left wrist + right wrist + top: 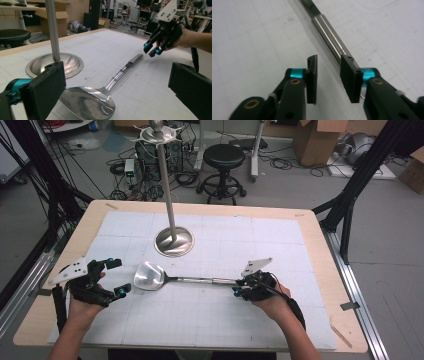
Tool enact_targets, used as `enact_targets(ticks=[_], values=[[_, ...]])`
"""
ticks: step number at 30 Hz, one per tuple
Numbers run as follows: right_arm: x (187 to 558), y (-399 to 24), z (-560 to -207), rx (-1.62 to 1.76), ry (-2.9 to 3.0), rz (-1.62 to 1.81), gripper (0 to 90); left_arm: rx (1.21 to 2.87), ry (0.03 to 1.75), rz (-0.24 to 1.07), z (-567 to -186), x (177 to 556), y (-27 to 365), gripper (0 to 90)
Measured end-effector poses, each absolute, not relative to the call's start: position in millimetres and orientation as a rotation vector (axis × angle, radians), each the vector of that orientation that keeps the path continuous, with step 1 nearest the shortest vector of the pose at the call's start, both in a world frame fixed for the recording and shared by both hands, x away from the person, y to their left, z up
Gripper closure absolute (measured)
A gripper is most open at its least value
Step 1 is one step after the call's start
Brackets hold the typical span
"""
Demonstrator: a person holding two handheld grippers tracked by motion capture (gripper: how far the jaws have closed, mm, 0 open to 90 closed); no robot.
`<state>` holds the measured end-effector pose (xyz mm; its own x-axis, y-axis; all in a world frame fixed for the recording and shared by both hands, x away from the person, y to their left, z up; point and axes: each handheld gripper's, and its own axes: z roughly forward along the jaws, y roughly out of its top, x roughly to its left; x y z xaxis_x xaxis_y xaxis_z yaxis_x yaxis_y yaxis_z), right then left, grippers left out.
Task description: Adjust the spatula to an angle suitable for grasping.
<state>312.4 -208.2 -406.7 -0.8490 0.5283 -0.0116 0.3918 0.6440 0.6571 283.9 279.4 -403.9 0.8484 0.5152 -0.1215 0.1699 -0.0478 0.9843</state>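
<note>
Large steel spoon [150, 276] lies flat on the white gridded mat [210, 320] covering the counter [320, 265]. Its bowl is empty, nothing in it but reflections, open side up.

Right hand-held gripper [236, 291] sits at the far end of the spoon's handle [200, 280]. In the right gripper view the jaws stand partly apart, the handle end [329, 37] running up just ahead of the right jaw; the pads [313, 75] do not press on it. From the left gripper view this hand-held gripper [152, 48] hovers just above the handle tip [136, 58], apart from it.

Left hand-held gripper [116, 277] rests just beside the spoon's bowl, on the side away from the handle. Its jaws are spread wide, holding nothing; the bowl [87, 102] lies between and just beyond them.

Metal stand [173, 241] with a round base rises beyond the spoon bowl, near the left hand-held gripper and well apart from the right one. Small dish [157, 135] at the stand's top; what it holds cannot be told.
</note>
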Motion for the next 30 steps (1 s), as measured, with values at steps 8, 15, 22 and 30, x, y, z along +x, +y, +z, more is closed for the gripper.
enact_targets(ticks=[8, 15, 22, 30], values=[[302, -217, -392, 0.683, 2.588, 1.097, 47.2, 1.617, 0.547, 0.300, -404, 283, 278, 1.7], [321, -200, -391, 0.643, 2.595, 1.039, 40.7, 1.618, 0.546, 0.302, -404, 283, 278, 1.7], [346, -178, -402, 0.642, 2.672, 0.959, 39.6, 1.617, 0.549, 0.305, -404, 284, 280, 1.7], [358, -163, -425, 0.573, 2.818, 0.811, 58.7, 1.616, 0.546, 0.305, -404, 285, 280, 1.7]])
